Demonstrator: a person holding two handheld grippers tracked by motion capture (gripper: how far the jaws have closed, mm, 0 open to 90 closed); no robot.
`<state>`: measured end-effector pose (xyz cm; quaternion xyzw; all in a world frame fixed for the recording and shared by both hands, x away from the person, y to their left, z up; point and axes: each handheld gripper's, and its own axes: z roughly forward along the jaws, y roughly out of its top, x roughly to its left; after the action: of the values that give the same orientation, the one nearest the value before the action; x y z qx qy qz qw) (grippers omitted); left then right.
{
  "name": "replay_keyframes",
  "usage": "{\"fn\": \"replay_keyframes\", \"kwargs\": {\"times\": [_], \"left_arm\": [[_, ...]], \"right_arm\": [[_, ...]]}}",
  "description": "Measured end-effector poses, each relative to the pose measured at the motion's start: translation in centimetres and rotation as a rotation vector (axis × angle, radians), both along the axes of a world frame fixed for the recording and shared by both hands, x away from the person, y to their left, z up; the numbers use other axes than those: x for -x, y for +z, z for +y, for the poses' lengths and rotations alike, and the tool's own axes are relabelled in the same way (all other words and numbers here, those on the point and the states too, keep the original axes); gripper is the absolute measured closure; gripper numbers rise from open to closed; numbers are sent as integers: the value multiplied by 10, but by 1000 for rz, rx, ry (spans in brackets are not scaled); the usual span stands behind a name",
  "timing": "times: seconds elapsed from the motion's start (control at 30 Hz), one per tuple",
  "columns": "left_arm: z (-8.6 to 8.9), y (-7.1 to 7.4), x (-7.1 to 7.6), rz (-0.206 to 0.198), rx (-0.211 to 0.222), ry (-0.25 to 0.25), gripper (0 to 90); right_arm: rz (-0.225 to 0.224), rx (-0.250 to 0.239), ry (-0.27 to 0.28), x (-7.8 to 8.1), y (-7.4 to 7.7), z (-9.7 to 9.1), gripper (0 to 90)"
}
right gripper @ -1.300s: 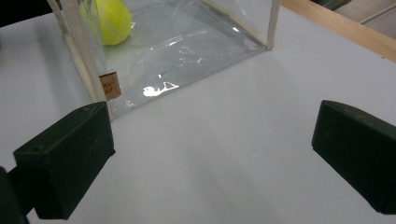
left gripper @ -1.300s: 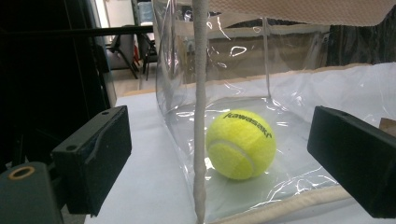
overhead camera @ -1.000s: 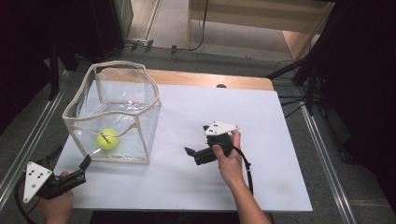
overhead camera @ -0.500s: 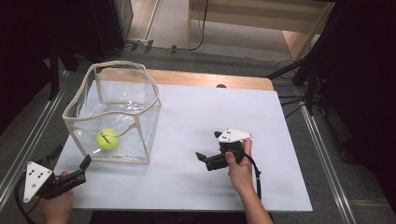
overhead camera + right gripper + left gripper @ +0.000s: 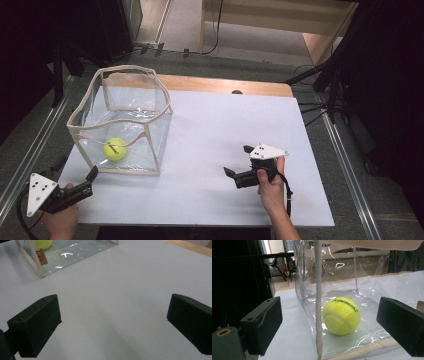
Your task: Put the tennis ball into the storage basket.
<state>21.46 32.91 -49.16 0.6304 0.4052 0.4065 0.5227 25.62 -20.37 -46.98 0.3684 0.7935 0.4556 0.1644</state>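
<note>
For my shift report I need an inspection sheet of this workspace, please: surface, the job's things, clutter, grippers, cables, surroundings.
Surface: white table top, bare apart from the items below; wooden strip along its far edge.
Job's things: yellow tennis ball lies inside the clear plastic box, open at the top, on the table's left part.
Clutter: nothing seen.
Grippers: left gripper near the box's front corner, jaws open, empty; right gripper over bare table, jaws open, empty.
Cables: black cable trails from the right gripper.
Surroundings: dark stands and floor cables beyond the table.
</note>
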Motion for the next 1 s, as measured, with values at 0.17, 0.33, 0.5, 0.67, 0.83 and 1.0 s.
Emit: {"fn": "replay_keyframes", "kwargs": {"times": [0.17, 0.33, 0.5, 0.67, 0.83, 1.0], "left_arm": [[0, 0, 0, 2, -9, 0, 68], [-1, 0, 0, 3, -16, -1, 68], [-2, 0, 0, 2, -17, -1, 68], [-2, 0, 0, 2, -23, -2, 68], [-2, 0, 0, 2, -22, -3, 68], [-1, 0, 0, 1, -18, -5, 68]], "right_arm": [[-2, -1, -19, 6, -3, -10, 0], [-11, -7, -37, 11, -6, -22, 0], [-1, -12, -60, 16, -11, -33, 0], [-2, -25, -86, 21, -13, -44, 0], [-1, -36, -109, 26, -15, -54, 0], [-20, -8, -129, 31, -19, -63, 0]]}}
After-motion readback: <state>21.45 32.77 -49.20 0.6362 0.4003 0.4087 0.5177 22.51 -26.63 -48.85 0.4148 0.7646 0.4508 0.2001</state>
